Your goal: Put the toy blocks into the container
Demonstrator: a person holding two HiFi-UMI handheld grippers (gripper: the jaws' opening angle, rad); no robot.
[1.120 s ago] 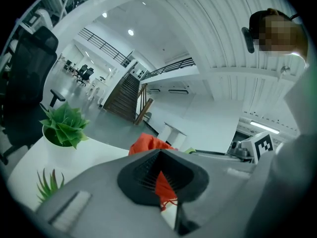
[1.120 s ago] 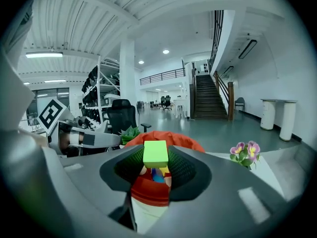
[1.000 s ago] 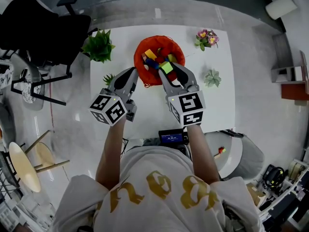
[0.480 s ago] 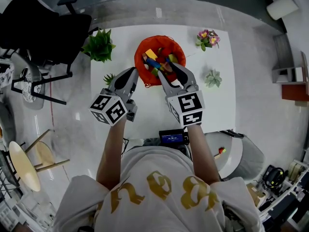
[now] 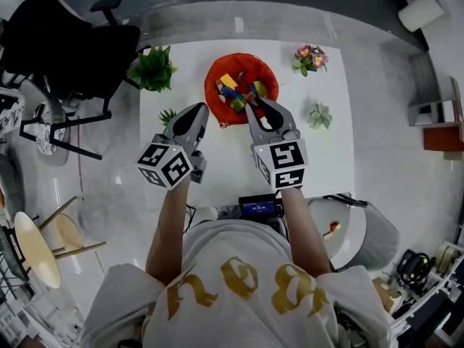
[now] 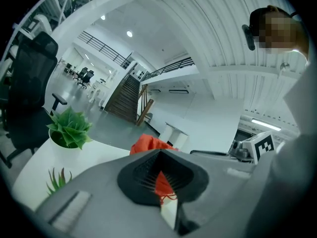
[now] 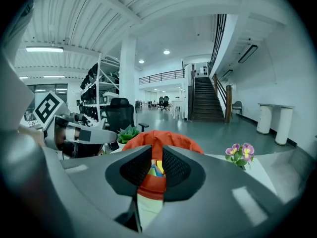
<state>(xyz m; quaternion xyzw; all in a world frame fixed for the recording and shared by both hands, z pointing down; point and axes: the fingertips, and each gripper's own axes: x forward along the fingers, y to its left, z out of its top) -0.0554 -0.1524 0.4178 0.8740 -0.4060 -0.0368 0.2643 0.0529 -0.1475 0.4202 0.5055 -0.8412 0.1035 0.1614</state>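
Head view: the right gripper, which a second ago carried a green block above the red container, is now seen empty at the container's near rim. The block is judged to have been dropped among the toy blocks heaped inside, so this placement is taken as done. No loose block is seen on the white table. The container stands at the middle of the table's far edge, the leafy plant at the far left corner and the flowers at the far right corner. The near half of the table is left free for withdrawal. Left gripper view: the left gripper is shown with its jaw tips pressed together on nothing, and the container lies beyond them. Right gripper view: the jaws are held narrowly apart with nothing between them, and the container and its blocks are framed in the gap just ahead.
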